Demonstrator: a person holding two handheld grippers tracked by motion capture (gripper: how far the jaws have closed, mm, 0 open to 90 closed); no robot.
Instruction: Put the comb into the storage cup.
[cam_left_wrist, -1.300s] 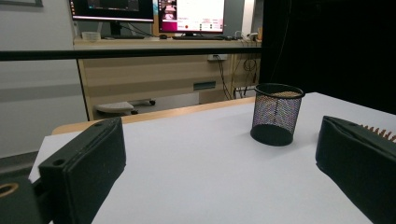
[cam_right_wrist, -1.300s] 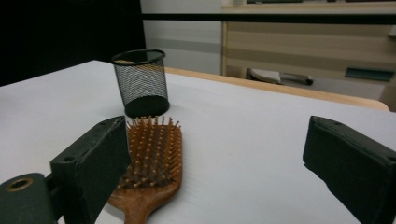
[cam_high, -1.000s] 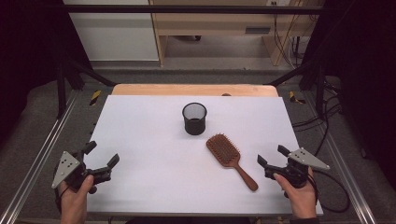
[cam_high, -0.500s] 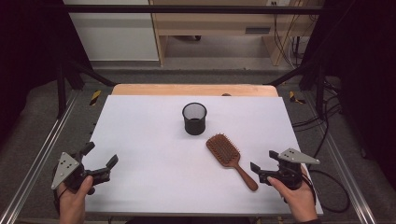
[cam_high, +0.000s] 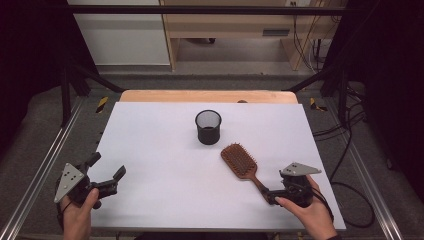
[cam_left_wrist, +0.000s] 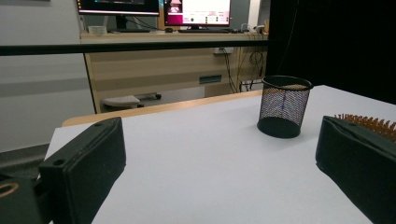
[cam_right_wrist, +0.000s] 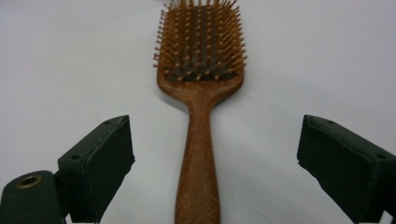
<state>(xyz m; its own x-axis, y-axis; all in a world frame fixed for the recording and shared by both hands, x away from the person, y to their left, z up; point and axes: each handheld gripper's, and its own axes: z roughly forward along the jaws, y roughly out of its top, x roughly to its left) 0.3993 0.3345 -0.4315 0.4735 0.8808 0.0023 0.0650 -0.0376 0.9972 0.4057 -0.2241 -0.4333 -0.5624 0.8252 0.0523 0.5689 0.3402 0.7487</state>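
Near edge, 4 o'clock of the table: right gripper (cam_high: 270, 195) sits low at the tip of the hairbrush (cam_high: 243, 165) handle. 1.0 s ago it hovered further right, at the table's right edge and clear of the handle; 0.5 s ago it was part way in; now it has closed the gap to the handle end. In the right gripper view the 2 jaws stand wide apart, 1 on each side of the handle, with white table visible between each pad and the wood. No contact seen. The handle runs straight up the middle of that view, bristles facing up.

Near edge, 8 o'clock: left gripper (cam_high: 107, 171) is held just over the table's left corner, jaws spread wide, nothing between them. Its position matches both earlier frames, apart from a slight shift. In the left gripper view the bare table top lies between its pads.

Mid table: the hairbrush lies flat on the white table (cam_high: 150, 145), head toward 11 o'clock, handle toward 5 o'clock. Its place and angle are unchanged from 1.0 s ago.

Further back, about 12 o'clock from the brush head: black mesh cup (cam_high: 208, 127) stands upright, just beyond the brush head and not touching it. Unmoved. In the left gripper view the cup sits right of centre, with bristle tips showing above the right jaw.
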